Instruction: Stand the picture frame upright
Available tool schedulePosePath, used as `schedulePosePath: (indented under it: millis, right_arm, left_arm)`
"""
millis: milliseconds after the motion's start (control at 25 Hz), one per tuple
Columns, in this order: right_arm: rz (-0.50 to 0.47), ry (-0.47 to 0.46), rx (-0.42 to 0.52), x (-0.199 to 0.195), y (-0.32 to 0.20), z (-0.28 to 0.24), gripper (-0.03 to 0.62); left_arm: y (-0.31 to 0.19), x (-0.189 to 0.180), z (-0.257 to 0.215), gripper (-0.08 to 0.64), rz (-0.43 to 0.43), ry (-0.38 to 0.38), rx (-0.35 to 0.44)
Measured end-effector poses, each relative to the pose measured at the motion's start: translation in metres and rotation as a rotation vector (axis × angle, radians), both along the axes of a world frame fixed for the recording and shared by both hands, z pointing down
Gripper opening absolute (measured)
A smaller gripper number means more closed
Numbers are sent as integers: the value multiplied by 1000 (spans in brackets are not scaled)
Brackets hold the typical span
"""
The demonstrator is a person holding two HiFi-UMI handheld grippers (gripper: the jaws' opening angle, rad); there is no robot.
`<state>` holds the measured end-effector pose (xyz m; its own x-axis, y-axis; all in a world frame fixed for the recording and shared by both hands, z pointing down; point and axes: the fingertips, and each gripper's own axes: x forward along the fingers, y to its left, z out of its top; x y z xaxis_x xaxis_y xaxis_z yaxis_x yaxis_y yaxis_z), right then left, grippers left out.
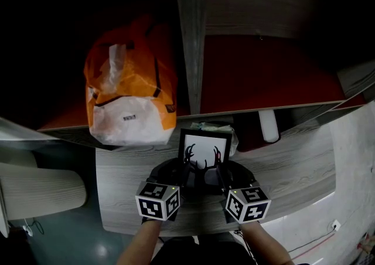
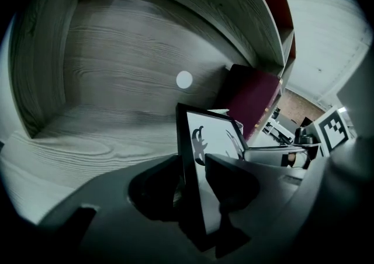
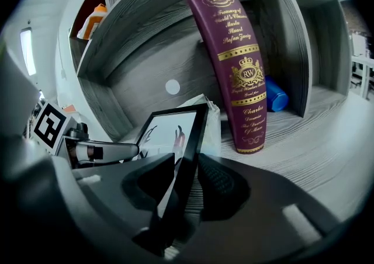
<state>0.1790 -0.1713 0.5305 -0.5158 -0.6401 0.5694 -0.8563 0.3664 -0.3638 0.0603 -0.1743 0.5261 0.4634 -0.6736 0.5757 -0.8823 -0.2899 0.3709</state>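
The picture frame (image 1: 204, 151) is black-rimmed with a white print of dark antlers. It stands upright on the grey wooden shelf board (image 1: 293, 164), facing me. My left gripper (image 1: 185, 170) sits at its left edge. In the left gripper view the frame's rim (image 2: 186, 140) runs between the jaws of the left gripper (image 2: 193, 166), which stand wide and do not clamp it. My right gripper (image 1: 221, 170) is at the right edge. In the right gripper view the frame (image 3: 169, 131) is pinched at the rim by the right gripper (image 3: 187, 166).
A maroon book (image 3: 236, 64) leans upright behind the frame, with a blue object (image 3: 274, 96) beside it. A crinkled white packet (image 1: 225, 132) lies right behind the frame. An orange and white bag (image 1: 132, 91) sits to the left of the upright divider (image 1: 190, 41). A white cylinder (image 1: 269, 126) lies at the right.
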Motion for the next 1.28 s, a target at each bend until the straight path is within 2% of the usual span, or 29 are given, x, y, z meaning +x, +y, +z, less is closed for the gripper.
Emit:
schedulePosePath:
  millis: [240, 480, 840, 1280]
  right_arm:
    - [3, -13, 4, 2, 1, -3, 109]
    - [-3, -27, 11, 1, 3, -7, 94]
    - [-22, -30, 34, -5, 12, -19, 86]
    - [-79, -31, 77, -29, 25, -39, 84]
  left_arm:
    - [1, -3, -5, 120, -14, 27, -6]
    - [9, -8, 0, 114, -34, 23, -15]
    - [21, -15, -14, 109, -63, 21, 19]
    - [42, -39, -33, 107, -126, 20, 58]
